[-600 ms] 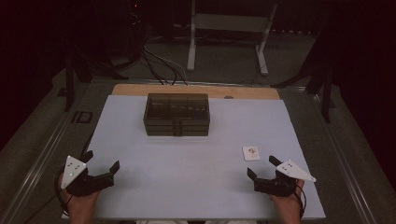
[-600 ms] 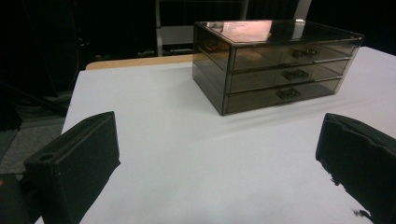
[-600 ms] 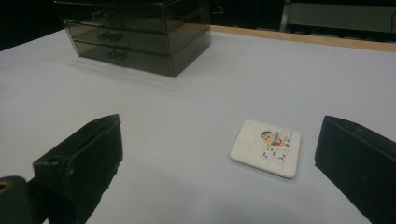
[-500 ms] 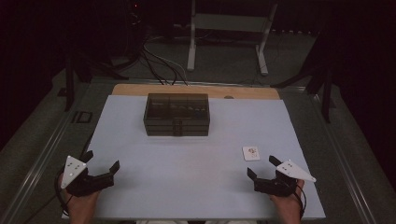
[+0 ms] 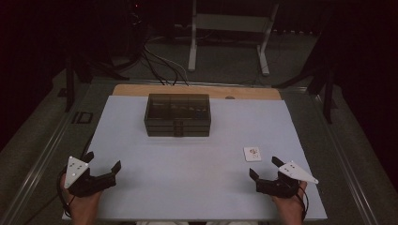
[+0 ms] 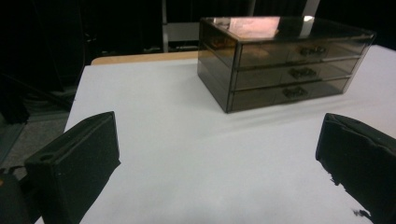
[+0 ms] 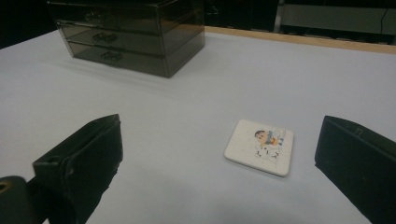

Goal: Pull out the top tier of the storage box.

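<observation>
just ahead of the gaping right claw, a picture tile

My high view looks from above, forward and down on the whole white table. My left gripper view sits low near the table, facing the smoky transparent plastic three-drawer box. My right gripper view, also low, faces the small white square picture tile closely; both share the box.
</observation>
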`<state>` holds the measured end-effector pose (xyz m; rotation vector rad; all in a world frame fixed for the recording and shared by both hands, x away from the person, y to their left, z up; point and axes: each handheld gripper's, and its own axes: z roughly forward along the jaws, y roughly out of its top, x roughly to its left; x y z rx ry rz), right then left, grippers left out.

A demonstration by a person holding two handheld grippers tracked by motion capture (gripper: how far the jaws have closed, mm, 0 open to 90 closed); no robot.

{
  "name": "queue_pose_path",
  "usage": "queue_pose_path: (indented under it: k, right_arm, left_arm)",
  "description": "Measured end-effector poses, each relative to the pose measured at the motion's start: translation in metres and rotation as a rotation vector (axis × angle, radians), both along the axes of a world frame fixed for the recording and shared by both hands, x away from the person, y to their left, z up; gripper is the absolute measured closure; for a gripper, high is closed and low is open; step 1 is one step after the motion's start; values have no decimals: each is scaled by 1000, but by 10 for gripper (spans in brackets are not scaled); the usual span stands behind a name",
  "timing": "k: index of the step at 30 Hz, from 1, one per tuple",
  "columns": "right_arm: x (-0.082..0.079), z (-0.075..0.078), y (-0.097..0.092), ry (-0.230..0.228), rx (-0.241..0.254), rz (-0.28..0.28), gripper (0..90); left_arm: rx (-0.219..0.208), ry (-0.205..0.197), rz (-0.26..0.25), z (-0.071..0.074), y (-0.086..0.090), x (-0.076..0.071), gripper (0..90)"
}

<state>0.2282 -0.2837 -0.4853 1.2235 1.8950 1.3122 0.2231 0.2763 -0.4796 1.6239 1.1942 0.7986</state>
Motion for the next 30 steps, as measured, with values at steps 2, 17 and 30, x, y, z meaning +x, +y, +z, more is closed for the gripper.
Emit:
queue_pose_path:
  k: [2, 17, 30]
  right_arm:
    - [-1, 0, 0, 11, 5, -6, 13]
    - [-6, 5, -1, -24, 4, -47, 13]
    - [-7, 6, -1, -26, 5, -63, 13]
  left_arm:
    - [10, 13, -1, -2, 0, 3, 11]
    - [4, 10, -25, 13, -23, 14, 11]
    - [12, -5, -37, 28, -52, 29, 11]
